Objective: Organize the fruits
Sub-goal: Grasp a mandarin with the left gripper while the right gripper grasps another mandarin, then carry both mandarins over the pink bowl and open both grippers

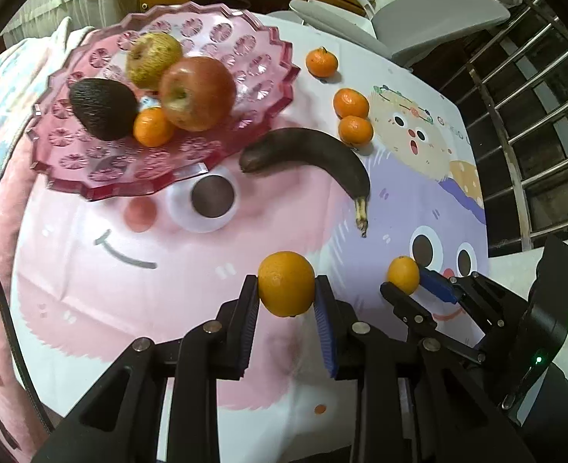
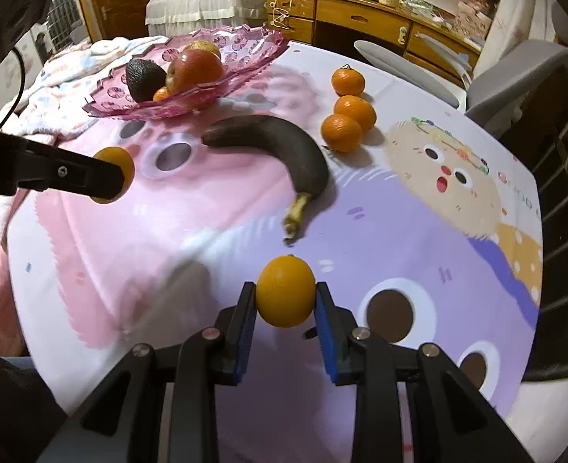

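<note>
My left gripper (image 1: 287,289) is shut on an orange (image 1: 286,283), held above the tablecloth. My right gripper (image 2: 285,301) is shut on a second orange (image 2: 285,296); it also shows in the left wrist view (image 1: 403,274), to the right of my left gripper. A pink glass fruit plate (image 1: 245,123) at the back left holds a red apple (image 1: 197,92), a yellow-green apple (image 1: 152,58), an avocado (image 1: 102,110) and a small orange (image 1: 152,126). A blackened banana (image 1: 314,154) lies in front of the plate. Three small oranges (image 1: 351,103) sit on the cloth to its right.
The table has a cartoon-print cloth (image 2: 418,200). A pink and white blanket (image 2: 60,73) lies at the left edge. A grey chair (image 1: 438,19) stands behind the table, metal railings (image 1: 534,115) to the right, and a wooden desk (image 2: 361,19) at the back.
</note>
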A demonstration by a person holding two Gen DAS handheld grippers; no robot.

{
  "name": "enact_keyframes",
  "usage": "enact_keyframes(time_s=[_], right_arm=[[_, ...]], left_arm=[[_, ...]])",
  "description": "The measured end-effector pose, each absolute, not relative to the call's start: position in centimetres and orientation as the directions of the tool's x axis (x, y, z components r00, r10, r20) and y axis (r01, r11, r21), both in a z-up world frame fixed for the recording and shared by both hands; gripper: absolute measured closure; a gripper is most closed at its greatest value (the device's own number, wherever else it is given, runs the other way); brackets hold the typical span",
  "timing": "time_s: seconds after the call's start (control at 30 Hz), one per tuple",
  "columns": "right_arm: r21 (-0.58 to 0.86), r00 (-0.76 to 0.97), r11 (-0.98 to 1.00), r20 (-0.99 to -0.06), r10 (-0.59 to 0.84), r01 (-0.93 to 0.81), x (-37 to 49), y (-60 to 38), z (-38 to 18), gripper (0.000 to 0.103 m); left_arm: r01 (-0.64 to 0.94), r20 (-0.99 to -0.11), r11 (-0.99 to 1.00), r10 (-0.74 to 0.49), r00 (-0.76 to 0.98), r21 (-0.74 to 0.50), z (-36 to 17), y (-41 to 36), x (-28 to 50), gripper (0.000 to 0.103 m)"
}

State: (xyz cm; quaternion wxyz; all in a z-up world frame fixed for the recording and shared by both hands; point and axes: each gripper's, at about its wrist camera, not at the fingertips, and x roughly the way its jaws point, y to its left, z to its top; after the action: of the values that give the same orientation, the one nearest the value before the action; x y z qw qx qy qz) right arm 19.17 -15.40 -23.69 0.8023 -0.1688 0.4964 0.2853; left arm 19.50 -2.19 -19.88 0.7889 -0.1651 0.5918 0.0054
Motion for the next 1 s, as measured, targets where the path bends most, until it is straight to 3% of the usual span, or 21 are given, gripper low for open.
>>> enact_keyframes(time_s=[0.43,1.0], right_arm=[[0.056,0.349,0.789,-0.876,0.333,-0.611,16.5,-9.6,-20.5,0.073],[0.049,0.455,0.852,-0.829,0.325,-0.521,17.7,0.1,-16.8,0.073]], left_arm=[[-0.141,-0.909,0.953,-0.203,0.363,-0.269,-16.2,3.8,17.4,0.076],[0.031,-0.874,0.958,-0.275,0.402,-0.287,-14.0,11.9,20.2,0.076]])
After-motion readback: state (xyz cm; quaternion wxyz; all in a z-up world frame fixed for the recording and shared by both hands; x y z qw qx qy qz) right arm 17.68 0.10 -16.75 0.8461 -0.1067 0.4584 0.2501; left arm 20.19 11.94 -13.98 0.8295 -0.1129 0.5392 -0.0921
